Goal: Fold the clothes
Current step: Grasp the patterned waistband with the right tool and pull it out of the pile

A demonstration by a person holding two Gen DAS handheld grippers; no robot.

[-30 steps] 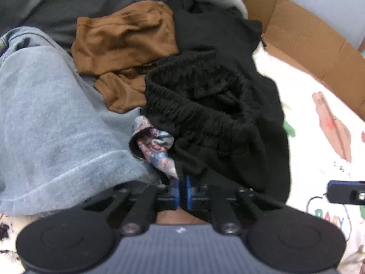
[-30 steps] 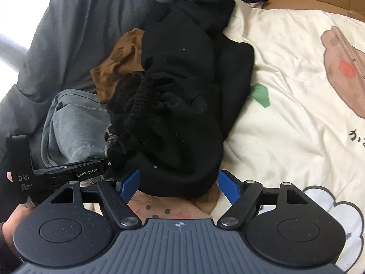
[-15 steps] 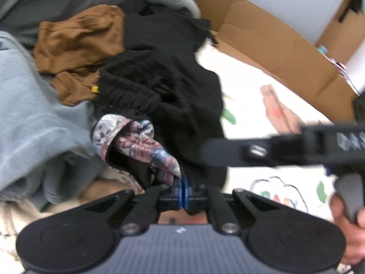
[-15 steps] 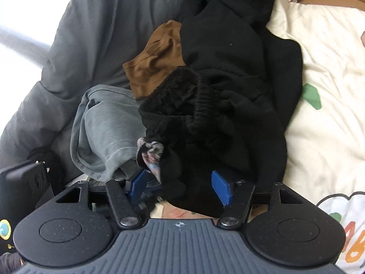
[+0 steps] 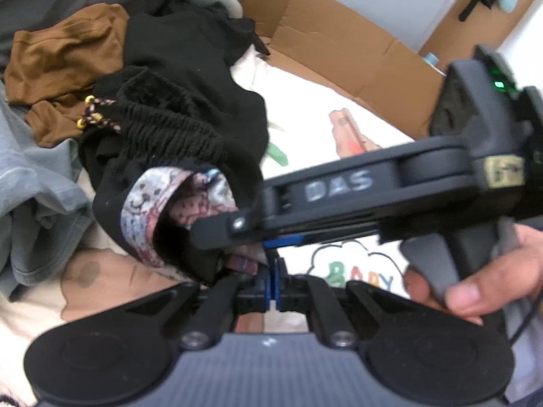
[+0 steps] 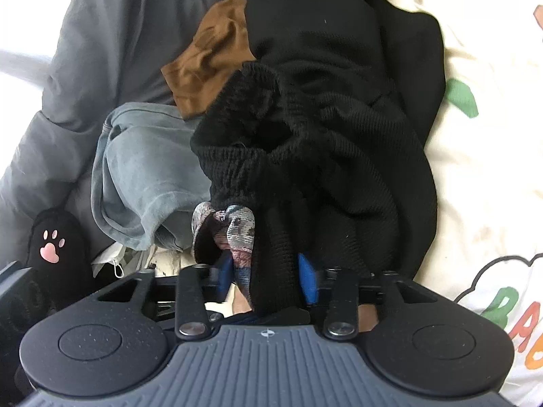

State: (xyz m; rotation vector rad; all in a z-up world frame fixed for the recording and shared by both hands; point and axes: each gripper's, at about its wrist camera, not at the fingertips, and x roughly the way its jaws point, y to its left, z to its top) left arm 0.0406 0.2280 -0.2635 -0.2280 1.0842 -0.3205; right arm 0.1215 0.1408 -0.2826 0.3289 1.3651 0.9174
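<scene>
A black ribbed garment [image 5: 176, 129] with an elastic waistband and a patterned lining [image 5: 146, 210] lies bunched on the bed. My left gripper [image 5: 273, 279] is shut on its patterned hem at the near edge. In the right wrist view the same black garment [image 6: 325, 156] fills the middle, its patterned lining [image 6: 237, 234] hanging down. My right gripper [image 6: 268, 273] has its blue pads on either side of a fold of the black cloth, partly closed around it. The right gripper's body [image 5: 373, 196] crosses the left wrist view.
A brown garment [image 5: 64, 54], a grey-blue garment [image 6: 146, 176] and a dark grey duvet [image 6: 112, 34] lie to the left. A black sock with a pink paw [image 6: 51, 244] sits at lower left. The printed cream sheet [image 6: 492, 135] spreads right; cardboard [image 5: 339, 44] stands behind.
My left gripper has lifted the patterned hem, still shut on it. My right gripper has moved in over the black garment and its pads have drawn closer around a fold.
</scene>
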